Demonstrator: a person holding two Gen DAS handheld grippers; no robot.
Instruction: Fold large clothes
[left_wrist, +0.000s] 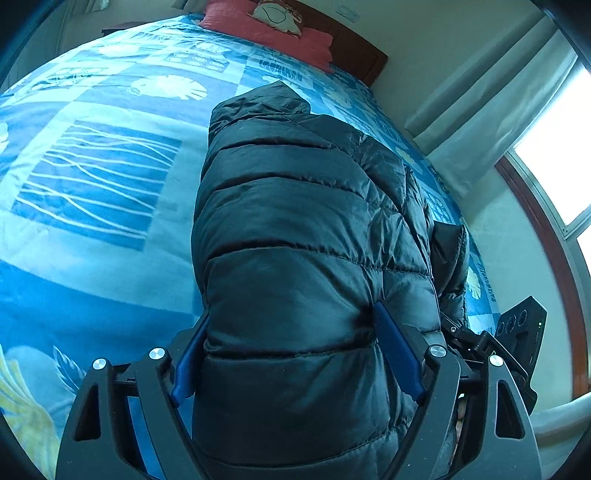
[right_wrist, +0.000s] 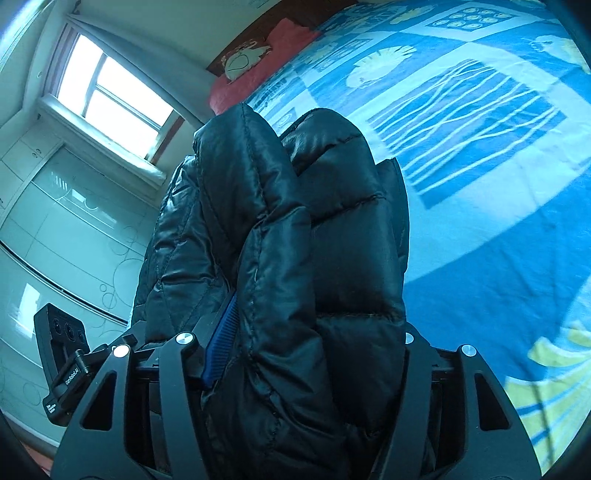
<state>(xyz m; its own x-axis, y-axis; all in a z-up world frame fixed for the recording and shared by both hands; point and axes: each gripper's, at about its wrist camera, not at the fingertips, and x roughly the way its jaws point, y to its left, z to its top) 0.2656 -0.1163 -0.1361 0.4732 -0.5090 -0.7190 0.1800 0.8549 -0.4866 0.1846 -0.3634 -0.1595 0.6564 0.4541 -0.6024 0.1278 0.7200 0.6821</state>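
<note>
Both sets of jaws tight on the black puffer jacket (left_wrist: 295, 229) (wardrobe (right_wrist: 74, 229) only in right view).

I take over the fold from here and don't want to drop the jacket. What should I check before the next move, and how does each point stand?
1. Left gripper clamped on the black puffer jacket: ok, both blue pads press into the padding.
2. Right gripper clamped on the jacket: ok, fabric bunched between the fingers.
3. Bedspread beside the jacket bare for laying down: ok.
4. Red pillow away from the jacket: ok, at the headboard.
5. Sleeves tucked in: cannot tell.
6. Hem lifted off the bed: cannot tell.
</note>
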